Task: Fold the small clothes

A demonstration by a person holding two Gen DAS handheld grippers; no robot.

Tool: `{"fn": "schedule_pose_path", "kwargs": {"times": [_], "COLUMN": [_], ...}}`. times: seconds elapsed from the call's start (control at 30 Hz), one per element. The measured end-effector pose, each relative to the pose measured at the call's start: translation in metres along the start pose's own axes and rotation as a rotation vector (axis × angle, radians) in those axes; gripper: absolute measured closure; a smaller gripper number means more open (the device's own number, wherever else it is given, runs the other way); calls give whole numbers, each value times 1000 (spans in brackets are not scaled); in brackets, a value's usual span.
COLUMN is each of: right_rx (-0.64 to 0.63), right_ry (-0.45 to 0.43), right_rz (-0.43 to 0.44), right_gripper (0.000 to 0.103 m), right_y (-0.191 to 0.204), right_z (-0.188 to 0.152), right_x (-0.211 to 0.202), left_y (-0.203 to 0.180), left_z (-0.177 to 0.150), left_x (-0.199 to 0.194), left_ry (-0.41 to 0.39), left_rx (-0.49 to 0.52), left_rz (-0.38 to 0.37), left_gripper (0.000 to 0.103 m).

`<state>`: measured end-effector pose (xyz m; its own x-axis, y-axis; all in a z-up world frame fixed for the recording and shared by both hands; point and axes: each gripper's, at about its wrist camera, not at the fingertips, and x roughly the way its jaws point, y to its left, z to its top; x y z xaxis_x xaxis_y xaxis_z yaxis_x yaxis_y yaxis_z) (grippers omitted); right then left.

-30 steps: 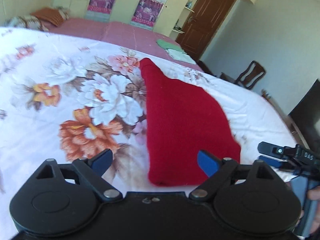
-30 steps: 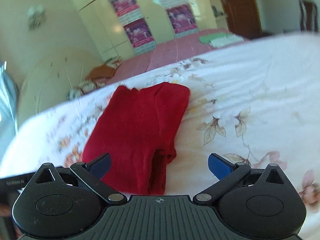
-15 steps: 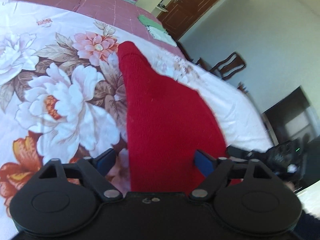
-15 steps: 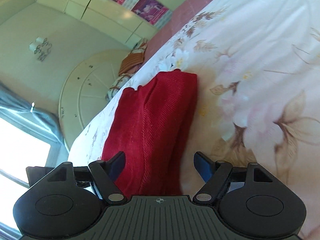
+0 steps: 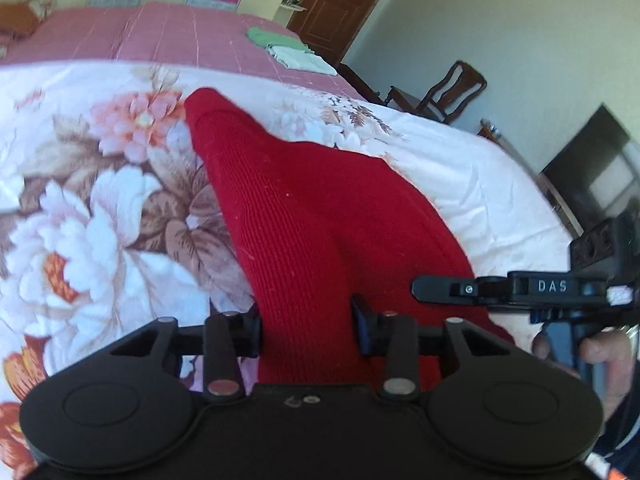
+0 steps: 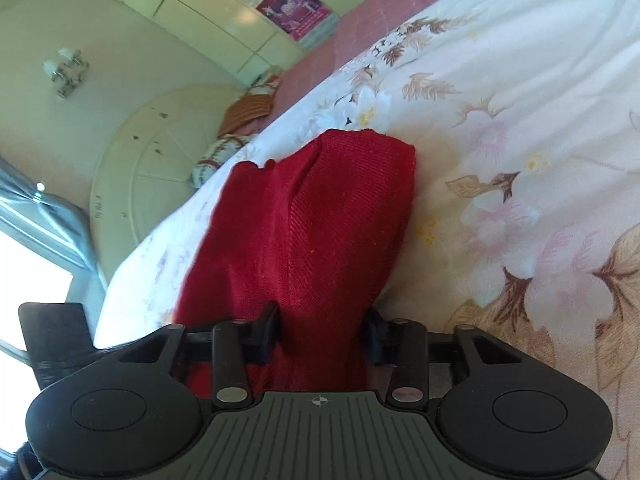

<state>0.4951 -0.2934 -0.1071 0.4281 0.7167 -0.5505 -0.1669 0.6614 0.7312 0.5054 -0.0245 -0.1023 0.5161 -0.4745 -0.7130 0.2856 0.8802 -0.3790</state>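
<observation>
A red knit garment point(image 5: 316, 216) lies folded lengthwise on the floral bedsheet point(image 5: 100, 216). My left gripper point(image 5: 306, 326) is shut on its near edge, with cloth bunched between the fingers. The right gripper's body point(image 5: 520, 288) shows at the right of the left wrist view. In the right wrist view the same red garment point(image 6: 316, 224) runs away from me, and my right gripper point(image 6: 322, 330) is shut on its near end. The pinched cloth rises slightly off the bedsheet point(image 6: 520, 160).
Folded green and white clothes point(image 5: 288, 46) lie on the pink bedspread at the far side. A wooden chair point(image 5: 444, 92) and a door stand beyond the bed's right edge. A round headboard point(image 6: 148, 184) and pillows are at the far left.
Both grippers went from open to shut on the garment's near edge. They moved forward over the cloth, and the edge is now bunched between the fingers.
</observation>
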Motion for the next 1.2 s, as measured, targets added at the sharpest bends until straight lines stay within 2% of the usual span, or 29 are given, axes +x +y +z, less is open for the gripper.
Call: {"fn": "schedule_pose_path", "kwargs": {"times": [0.07, 0.13, 0.27, 0.37, 0.53, 0.63, 0.7, 0.73, 0.77, 0.8, 0.83, 0.9, 0.93, 0.97, 1.03, 1.1, 1.13, 1.17, 1.2], "right_rx": [-49, -136, -215, -286, -353, -356, -344, -318, -286, -259, -217, -151, -145, -145, -182, -235, -280, -343, -410], "right_ry": [-14, -46, -87, -93, -8, 54, 98, 124, 146, 141, 124, 121, 129, 139, 102, 31, 10, -9, -11], "right_rz": [-70, -127, -147, -125, -85, -49, -33, -37, -53, -72, -46, -8, -8, -20, -104, -154, -154, -144, -135], "right_gripper": [68, 70, 71, 71, 71, 71, 71, 71, 70, 66, 65, 64, 63, 59, 48, 48, 50, 62, 67], "right_y": [16, 41, 89, 138, 207, 236, 243, 241, 235, 228, 218, 205, 204, 206, 216, 228, 237, 249, 262], "right_z": [-3, -9, -20, -34, -77, -112, -130, -138, -144, -149, -151, -150, -147, -145, -140, -139, -142, -148, -158], "right_x": [-1, -7, -14, -2, 52, 92, 115, 127, 137, 142, 143, 142, 142, 140, 124, 98, 82, 69, 59], "left_y": [-11, -17, -8, 21, 79, 113, 136, 146, 155, 162, 165, 164, 160, 156, 153, 148, 144, 140, 135], "left_z": [0, -1, -7, -17, -53, -79, -96, -104, -112, -119, -123, -131, -132, -134, -144, -153, -156, -159, -160], "left_x": [-7, -24, -78, -121, -175, -198, -199, -196, -195, -196, -197, -203, -208, -215, -239, -257, -262, -264, -264], "left_ry": [-20, -55, -127, -141, -94, -65, -25, -18, -31, -57, -80, -118, -130, -143, -186, -203, -196, -184, -173], "left_rx": [65, 112, 166, 154, 116, 40, -34, -78, -121, -152, -179, -169, -159, -156, -146, -129, -116, -101, -87], "left_rz": [30, 27, 43, 66, 142, 157, 133, 126, 113, 110, 120, 146, 183, 216, 215, 225, 233, 245, 253], "left_gripper": [71, 72, 72, 72, 72, 71, 69, 67, 56, 40, 32, 22, 19, 17, 21, 41, 46, 47, 45]}}
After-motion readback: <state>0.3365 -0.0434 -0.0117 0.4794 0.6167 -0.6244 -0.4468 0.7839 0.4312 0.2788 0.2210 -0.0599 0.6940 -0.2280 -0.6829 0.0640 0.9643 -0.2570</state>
